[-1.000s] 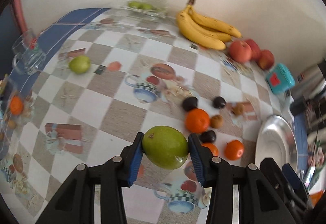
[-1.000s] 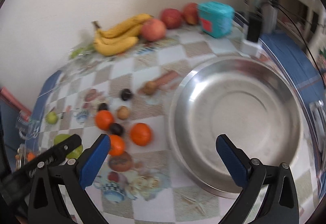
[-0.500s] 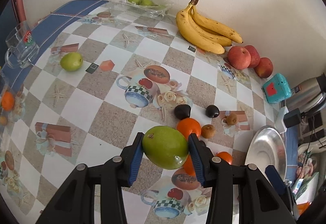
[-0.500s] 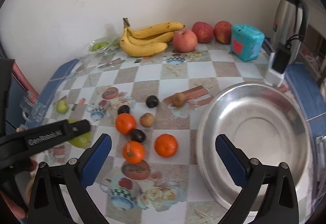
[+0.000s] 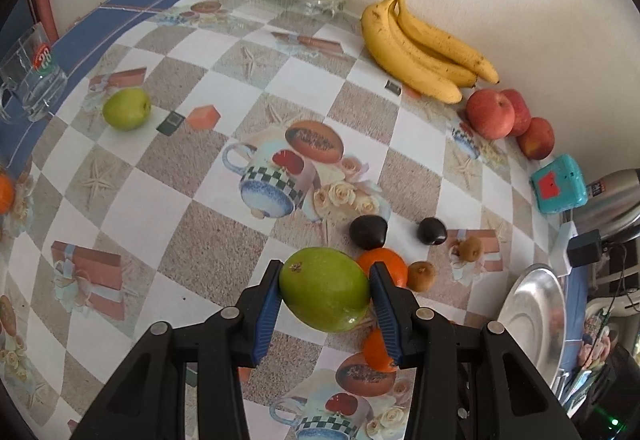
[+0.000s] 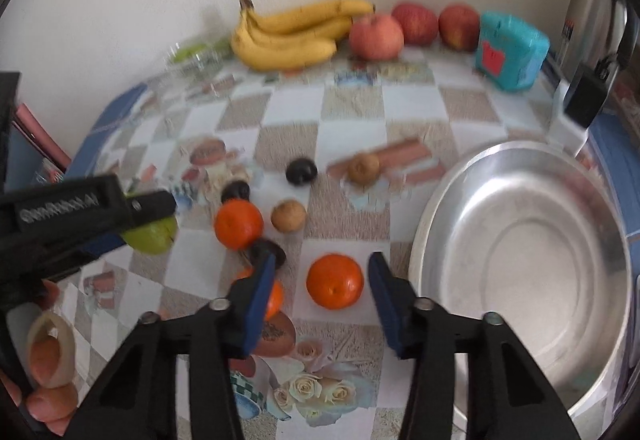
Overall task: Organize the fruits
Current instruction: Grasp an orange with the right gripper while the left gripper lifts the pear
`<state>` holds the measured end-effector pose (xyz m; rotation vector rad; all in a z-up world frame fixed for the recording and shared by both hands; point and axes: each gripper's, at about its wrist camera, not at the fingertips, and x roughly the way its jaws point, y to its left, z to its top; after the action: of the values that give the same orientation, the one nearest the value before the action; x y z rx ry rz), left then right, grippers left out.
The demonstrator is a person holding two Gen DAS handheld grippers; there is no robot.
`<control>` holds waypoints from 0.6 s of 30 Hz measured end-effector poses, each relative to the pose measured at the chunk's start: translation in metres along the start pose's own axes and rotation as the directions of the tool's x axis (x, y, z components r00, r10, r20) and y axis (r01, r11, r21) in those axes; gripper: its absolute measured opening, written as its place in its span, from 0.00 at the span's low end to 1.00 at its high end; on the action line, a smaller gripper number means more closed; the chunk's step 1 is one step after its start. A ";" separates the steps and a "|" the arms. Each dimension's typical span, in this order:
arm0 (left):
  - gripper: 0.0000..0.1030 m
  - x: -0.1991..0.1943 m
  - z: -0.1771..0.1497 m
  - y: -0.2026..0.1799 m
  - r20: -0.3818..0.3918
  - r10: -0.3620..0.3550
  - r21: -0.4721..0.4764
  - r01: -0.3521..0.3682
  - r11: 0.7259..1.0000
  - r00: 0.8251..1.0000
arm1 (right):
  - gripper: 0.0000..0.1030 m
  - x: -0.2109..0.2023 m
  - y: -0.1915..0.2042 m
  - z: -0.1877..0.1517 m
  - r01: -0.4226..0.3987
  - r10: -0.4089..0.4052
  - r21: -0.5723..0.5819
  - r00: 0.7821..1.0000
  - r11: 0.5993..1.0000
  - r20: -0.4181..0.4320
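Between the blue pads of the right tongs point(image 6: 322, 286), narrowed from 0.5 s ago but not touching, an orange point(image 6: 335, 281) is bracketed on the table point(image 6: 352, 100). A green pear point(image 5: 325, 289) stays clamped in the left tongs point(image 5: 325, 290), lifted over the cloth. Sorting is judged underway.

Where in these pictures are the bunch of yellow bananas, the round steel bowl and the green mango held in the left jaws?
bunch of yellow bananas point(image 5: 416, 48): left wrist view, mid-bunch.
round steel bowl point(image 6: 528, 260): right wrist view, bare inner floor.
green mango point(image 5: 325, 289): left wrist view, centre of skin.
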<state>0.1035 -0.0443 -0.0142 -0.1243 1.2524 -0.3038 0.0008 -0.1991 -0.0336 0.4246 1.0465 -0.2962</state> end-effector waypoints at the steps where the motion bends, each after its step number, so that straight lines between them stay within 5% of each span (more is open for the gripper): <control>1: 0.45 0.002 -0.001 0.001 -0.006 0.002 -0.003 -0.002 1.000 1.000 | 0.38 0.005 -0.001 -0.002 -0.001 0.001 0.001 1.000 1.000 -0.014; 18: 0.45 0.013 -0.003 0.004 -0.036 0.032 -0.003 -0.032 0.999 0.999 | 0.34 0.012 -0.002 -0.003 0.081 -0.081 -0.040 0.997 0.996 -0.001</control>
<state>0.1052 -0.0438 -0.0278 -0.1024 1.2892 -0.2774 0.0035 -0.2004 -0.0458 0.3470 1.0719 -0.3468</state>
